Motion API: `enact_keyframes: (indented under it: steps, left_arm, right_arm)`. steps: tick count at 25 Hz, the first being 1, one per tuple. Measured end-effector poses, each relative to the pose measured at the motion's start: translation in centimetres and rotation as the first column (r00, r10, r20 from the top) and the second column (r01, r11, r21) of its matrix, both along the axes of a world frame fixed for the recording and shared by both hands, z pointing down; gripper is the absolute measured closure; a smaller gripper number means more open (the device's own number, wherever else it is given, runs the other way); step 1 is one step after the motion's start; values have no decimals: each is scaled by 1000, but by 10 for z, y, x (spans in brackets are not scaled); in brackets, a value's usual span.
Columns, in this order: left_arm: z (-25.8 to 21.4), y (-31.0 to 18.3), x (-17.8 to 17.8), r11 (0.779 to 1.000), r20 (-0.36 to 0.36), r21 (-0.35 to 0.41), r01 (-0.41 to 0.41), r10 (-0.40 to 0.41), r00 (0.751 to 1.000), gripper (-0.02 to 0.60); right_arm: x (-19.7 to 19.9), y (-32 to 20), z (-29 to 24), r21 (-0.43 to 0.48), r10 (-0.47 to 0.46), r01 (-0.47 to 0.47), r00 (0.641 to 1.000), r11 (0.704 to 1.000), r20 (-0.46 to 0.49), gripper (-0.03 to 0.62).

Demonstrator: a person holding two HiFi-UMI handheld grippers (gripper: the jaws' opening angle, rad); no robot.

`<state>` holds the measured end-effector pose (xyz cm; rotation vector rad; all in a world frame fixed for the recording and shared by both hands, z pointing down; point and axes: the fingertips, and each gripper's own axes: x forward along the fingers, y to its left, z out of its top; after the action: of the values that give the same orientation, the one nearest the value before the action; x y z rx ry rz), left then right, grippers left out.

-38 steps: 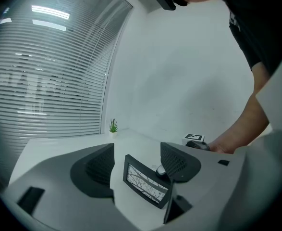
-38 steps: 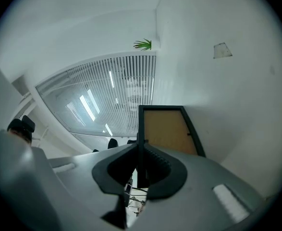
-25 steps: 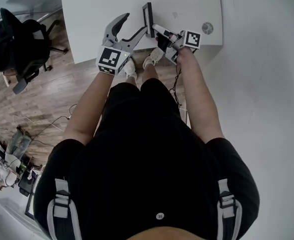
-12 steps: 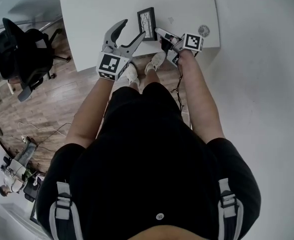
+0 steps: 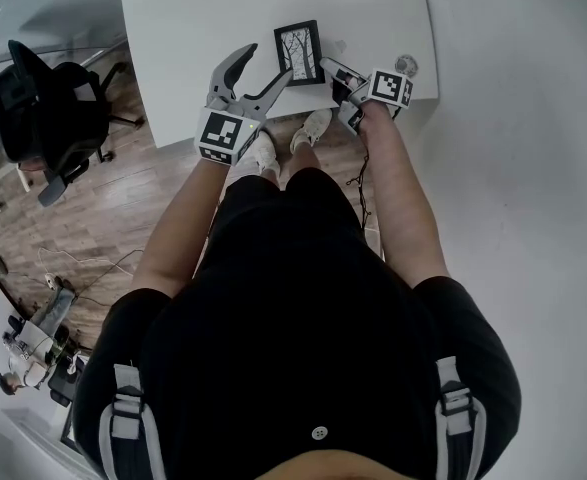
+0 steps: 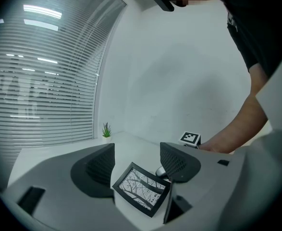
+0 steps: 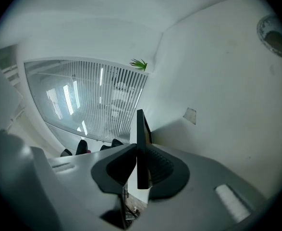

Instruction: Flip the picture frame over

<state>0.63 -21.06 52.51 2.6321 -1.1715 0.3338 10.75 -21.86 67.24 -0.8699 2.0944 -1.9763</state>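
Right gripper (image 5: 335,71) fingers (image 7: 165,170) clamp picture frame (image 5: 299,53) at its right edge. Frame sits picture-up over surface (image 5: 193,28), long axis away from person. Left gripper (image 5: 265,63) spread wide, empty, just left of frame.

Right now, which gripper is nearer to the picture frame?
Right. The right gripper has its fingers shut on the right edge of the picture frame; the left gripper hangs open beside its near left corner, not gripping.

From your right tool (image 5: 326,67) the picture frame (image 7: 141,148) showed edge-on only, its face hidden. In the view from your left tool (image 6: 138,154), its own jaw hid most of the right tool. The surface (image 5: 193,18) was cut off at the head view's top edge. The small round thing (image 5: 406,64) there was too small to identify.
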Motion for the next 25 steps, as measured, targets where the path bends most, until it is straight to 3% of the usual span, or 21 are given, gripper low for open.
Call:
enact_keyframes:
  steps: [7,13,21,25]
  left_arm:
    - [0,-2,-3,1000,-1,-4,2,-2,1000,282]
    - [4,-4,-8,1000,7,-6,6,-5,1000,282]
    - [-6,-6,-17,1000,15,7,3,-3,1000,284]
    - [-12,-2,-24,1000,18,4,8,-8,1000,285]
  right_arm:
    - [9,-2,15,3,-20,21,990,1000,-140,494]
    - [13,-6,23,59,-72,98,937,993,-341,470]
    - [-7,-7,-5,134,-116,185,906,974,-407,470]
    - [-12,-2,-28,206,-125,238,885,949,-449,470]
